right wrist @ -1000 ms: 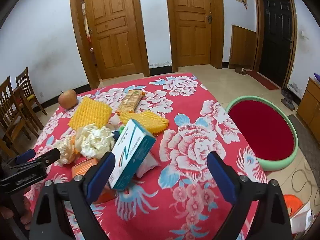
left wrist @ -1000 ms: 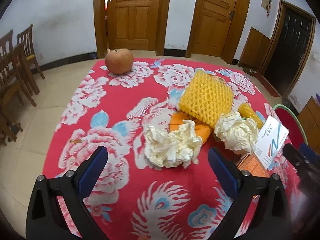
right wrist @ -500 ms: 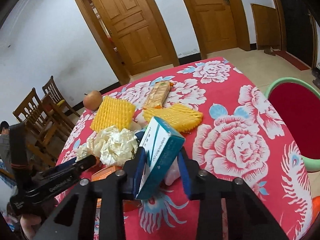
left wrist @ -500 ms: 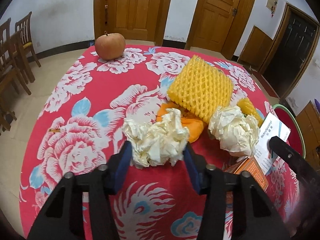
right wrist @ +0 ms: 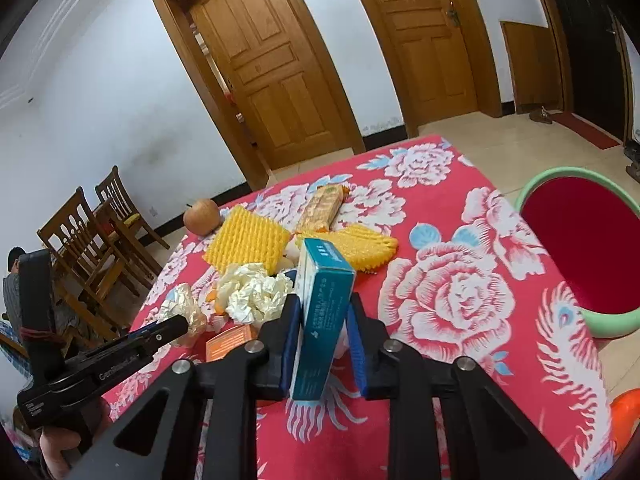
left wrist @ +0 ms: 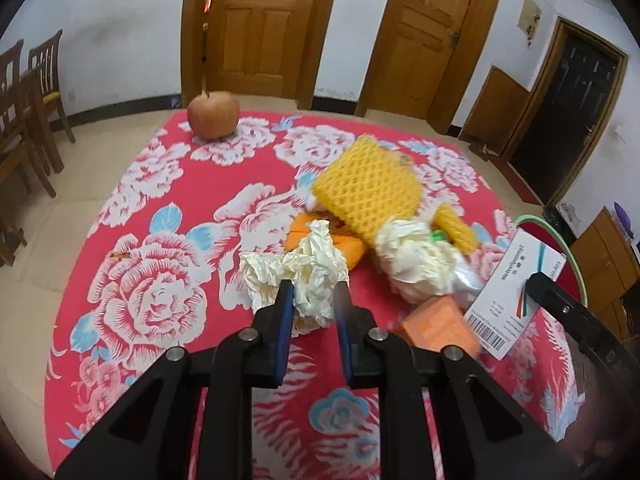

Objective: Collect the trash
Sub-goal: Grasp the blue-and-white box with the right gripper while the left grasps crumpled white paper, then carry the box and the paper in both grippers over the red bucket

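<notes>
My left gripper (left wrist: 313, 294) is shut on a crumpled cream paper wad (left wrist: 308, 268) on the red floral tablecloth (left wrist: 160, 240). A second paper wad (left wrist: 420, 264) lies to its right, below a yellow foam fruit net (left wrist: 368, 196). My right gripper (right wrist: 324, 312) is shut on a teal and white carton (right wrist: 322, 320) and holds it upright above the table; the carton also shows in the left wrist view (left wrist: 516, 292). A green basin with a red inside (right wrist: 580, 252) stands on the floor to the right of the table.
An apple (left wrist: 213, 114) sits at the table's far edge. An orange box (left wrist: 440, 326), a second foam net (right wrist: 356, 246) and a biscuit packet (right wrist: 324, 208) lie on the cloth. Wooden chairs (right wrist: 96, 236) stand to the left. Doors line the far wall.
Both grippers have shut: the left one on the paper wad, the right one on the carton. The right gripper has lifted the carton upright.
</notes>
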Motion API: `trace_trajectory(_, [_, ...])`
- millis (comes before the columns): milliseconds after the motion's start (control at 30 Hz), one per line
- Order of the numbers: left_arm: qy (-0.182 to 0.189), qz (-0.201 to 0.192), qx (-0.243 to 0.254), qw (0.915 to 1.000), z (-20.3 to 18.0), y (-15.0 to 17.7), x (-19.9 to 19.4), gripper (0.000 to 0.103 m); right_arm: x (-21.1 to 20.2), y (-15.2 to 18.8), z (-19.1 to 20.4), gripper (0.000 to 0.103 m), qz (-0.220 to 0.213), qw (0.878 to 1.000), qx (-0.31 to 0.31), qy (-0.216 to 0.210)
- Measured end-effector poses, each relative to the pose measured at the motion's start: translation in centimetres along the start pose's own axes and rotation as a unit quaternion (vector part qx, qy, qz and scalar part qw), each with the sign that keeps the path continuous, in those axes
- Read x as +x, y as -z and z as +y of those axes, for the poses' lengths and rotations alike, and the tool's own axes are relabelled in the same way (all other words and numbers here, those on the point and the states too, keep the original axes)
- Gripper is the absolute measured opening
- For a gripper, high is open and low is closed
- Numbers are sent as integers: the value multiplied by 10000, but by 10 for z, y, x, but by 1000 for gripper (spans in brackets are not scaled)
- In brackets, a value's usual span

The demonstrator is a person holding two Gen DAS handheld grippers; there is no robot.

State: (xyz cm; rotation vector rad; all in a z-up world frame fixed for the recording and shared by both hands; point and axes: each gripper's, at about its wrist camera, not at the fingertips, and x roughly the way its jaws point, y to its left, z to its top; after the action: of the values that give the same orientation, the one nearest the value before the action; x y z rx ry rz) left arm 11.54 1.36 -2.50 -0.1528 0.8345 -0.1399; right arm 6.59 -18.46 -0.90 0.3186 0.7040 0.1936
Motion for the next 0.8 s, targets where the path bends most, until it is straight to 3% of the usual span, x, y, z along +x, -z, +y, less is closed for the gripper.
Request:
trace_trajectory(333, [255, -376, 344, 9984, -41, -9, -40, 19, -50, -5, -10, 24, -511, 9987, 5, 23])
trace_trajectory(800, [1004, -207, 1029, 9894, -129, -31, -28, 19, -100, -24, -74, 24, -1160, 9895, 535, 669])
